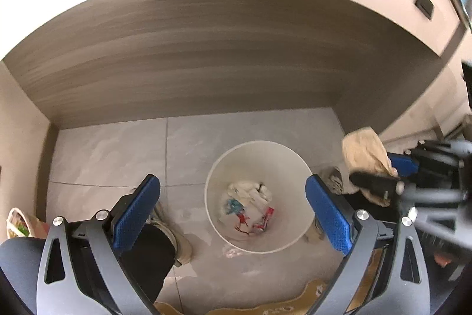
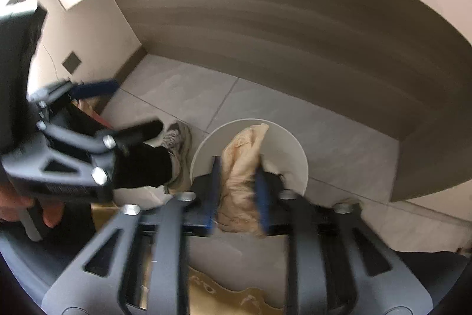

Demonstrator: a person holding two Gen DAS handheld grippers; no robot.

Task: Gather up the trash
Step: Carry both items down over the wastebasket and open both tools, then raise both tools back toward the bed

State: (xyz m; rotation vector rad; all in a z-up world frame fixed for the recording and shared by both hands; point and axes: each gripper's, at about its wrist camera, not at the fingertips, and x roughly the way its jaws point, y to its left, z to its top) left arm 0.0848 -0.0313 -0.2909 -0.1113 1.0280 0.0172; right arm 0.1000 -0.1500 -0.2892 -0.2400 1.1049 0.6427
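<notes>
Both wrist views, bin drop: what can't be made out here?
- Left wrist view: the right tool is motion-blurred, so its grip on the beige wad is unclear.
- Right wrist view: the wad and tool hide the contents of the white bin.
- Left wrist view: the basket is cut off by the edge.

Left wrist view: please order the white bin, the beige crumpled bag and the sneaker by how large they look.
1. white bin
2. beige crumpled bag, though it is nearer the camera
3. sneaker, partly hidden, so unsure
</notes>
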